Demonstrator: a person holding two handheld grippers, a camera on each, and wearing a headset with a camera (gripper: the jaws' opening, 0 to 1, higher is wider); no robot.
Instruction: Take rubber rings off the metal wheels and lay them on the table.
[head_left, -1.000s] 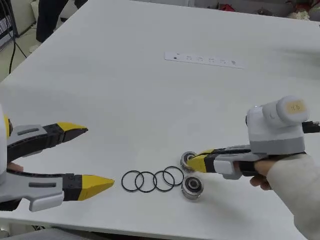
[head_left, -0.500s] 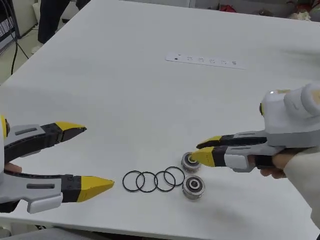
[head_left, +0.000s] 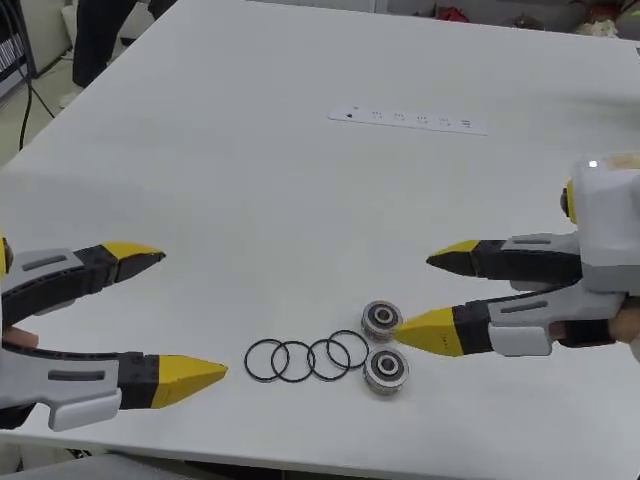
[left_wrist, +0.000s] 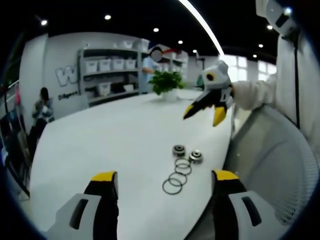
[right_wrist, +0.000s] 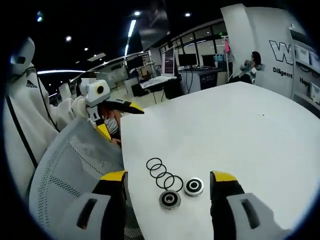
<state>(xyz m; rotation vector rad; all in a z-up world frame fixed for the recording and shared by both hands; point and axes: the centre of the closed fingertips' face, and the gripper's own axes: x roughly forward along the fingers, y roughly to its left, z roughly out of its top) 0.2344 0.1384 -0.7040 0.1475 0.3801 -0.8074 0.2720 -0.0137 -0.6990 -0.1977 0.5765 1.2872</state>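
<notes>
Left gripper (head_left: 192, 314) and right gripper (head_left: 415, 294): jaws wide open, empty. 4 thin black rubber rings (head_left: 305, 360) lie chained on the white table (head_left: 300, 200). 2 small round metal wheels (head_left: 381, 319) sit at their 3 o'clock. Rings probably light and floppy; wheels heavy and slick, so clamp across the rim.

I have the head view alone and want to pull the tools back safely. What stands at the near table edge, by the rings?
Observer: A white mesh chair stands right by that edge of the table.
Operator: And along the table past the right tool?
Observer: A potted plant at the table's end, well beyond the right tool.
Operator: Anyone around?
Observer: One person sits away from the table, near the shelves.
</notes>
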